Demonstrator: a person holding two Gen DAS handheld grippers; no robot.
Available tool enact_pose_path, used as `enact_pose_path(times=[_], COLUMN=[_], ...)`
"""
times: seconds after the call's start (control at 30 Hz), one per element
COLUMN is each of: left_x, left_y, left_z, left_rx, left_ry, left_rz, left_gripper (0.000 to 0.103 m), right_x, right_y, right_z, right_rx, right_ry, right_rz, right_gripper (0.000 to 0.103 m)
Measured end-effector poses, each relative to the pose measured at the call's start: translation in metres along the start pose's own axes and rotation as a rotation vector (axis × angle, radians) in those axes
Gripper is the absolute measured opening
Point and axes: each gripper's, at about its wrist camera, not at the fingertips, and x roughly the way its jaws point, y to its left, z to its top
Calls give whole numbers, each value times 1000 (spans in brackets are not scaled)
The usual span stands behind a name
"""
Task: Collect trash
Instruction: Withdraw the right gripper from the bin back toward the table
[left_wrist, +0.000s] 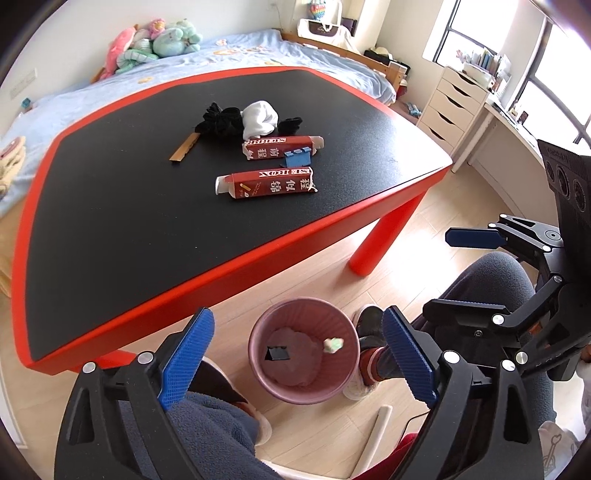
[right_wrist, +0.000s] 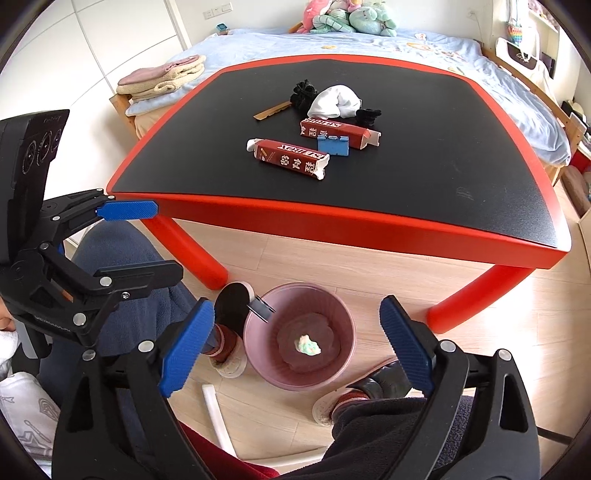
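Observation:
A pink waste bin (left_wrist: 258, 354) (right_wrist: 345, 332) stands on the floor in front of the table. It holds a crumpled pale wad (left_wrist: 333, 346) (right_wrist: 308, 346) and a black binder clip (left_wrist: 277, 353) (right_wrist: 261, 309); whether the clip is still falling I cannot tell. My left gripper (left_wrist: 299, 360) is open and empty above the bin. My right gripper (right_wrist: 299, 354) is open and empty above it too. On the black tabletop lie two red cartons (left_wrist: 271, 183) (left_wrist: 282, 147) (right_wrist: 290, 158) (right_wrist: 338, 132), a blue clip (left_wrist: 297, 158) (right_wrist: 333, 144), a wooden strip (left_wrist: 183, 148) (right_wrist: 272, 110), and black and white socks (left_wrist: 240, 120) (right_wrist: 332, 100).
The red-edged table (left_wrist: 236, 254) (right_wrist: 332, 221) has red legs (left_wrist: 384, 240) (right_wrist: 188, 251). The person's knees and slippered feet (left_wrist: 369, 328) (right_wrist: 229, 332) flank the bin. A white stick (right_wrist: 218, 417) lies on the floor. A bed (left_wrist: 240, 51) is behind, and white drawers (left_wrist: 454, 107) at right.

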Motion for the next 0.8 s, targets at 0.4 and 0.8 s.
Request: enact_pose_path(times=[0.4,0.8], left_x=[-6,-10], left_y=[9,14], left_z=[1,4], left_rx=[-18,-26], left_ry=[-11,-16], left_rz=[17,18], left_gripper=[95,95], right_x=[-2,-4], right_y=[-6,-6], right_z=[0,1], right_rx=[27,30], right_ry=[-8,-11], right_rz=[-9,4], right_gripper=[96,96])
